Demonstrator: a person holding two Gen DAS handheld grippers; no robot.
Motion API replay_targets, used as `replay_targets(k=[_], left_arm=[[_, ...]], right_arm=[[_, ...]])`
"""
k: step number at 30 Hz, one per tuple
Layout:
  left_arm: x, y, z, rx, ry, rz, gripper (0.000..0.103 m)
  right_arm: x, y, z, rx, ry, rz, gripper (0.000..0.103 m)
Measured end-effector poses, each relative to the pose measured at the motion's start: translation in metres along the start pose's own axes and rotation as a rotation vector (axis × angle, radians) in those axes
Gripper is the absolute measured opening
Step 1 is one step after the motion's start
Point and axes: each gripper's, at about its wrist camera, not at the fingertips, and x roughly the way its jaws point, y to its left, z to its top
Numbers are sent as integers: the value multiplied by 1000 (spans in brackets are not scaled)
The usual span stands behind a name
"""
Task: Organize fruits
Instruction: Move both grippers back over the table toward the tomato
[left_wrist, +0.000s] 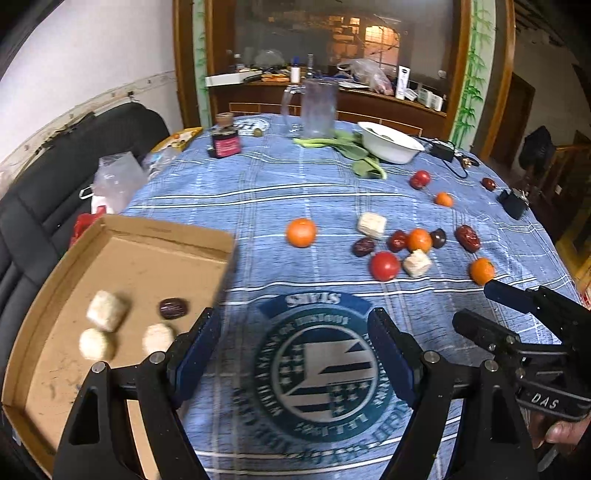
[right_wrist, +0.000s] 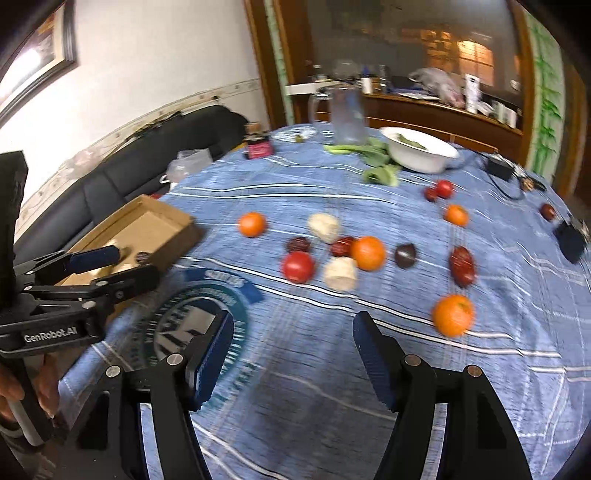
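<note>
"GenRobot.AI" read on left gripper (right_wrist: 110, 266), "DAS" on right gripper (left_wrist: 480, 306); both held spread wide, empty, over tablecloth (left_wrist: 258, 177).

A blue striped tablecloth (left_wrist: 258, 192) with a round emblem (left_wrist: 317, 365) at lower centre covered the table. At upper centre stood a clear pitcher (left_wrist: 318, 107), with a white bowl (left_wrist: 391, 142) to its right and a dark bottle (left_wrist: 224, 138) to its left. Green leaves (left_wrist: 351, 147) lay between pitcher and bowl. A black sofa (left_wrist: 44, 206) filled the left edge.
</note>
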Motion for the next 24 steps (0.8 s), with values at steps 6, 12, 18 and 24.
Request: replay_targets(k=[6,12,18,24], left_arm=[[16,-22,5,14,20,-21,81],[36,-40,13,23,38,-53,81],[64,-55,21,48,63,-55,81],[90,-60,25,62,104,-67,81]], right_arm=[[-7,-32,-6,54,-1,-31,72],[-11,-51,-8,77,-7,-34,72],[-10,-61,-8,88,-10,-17,72],[-3,-67,-6,87,1,-8,72]])
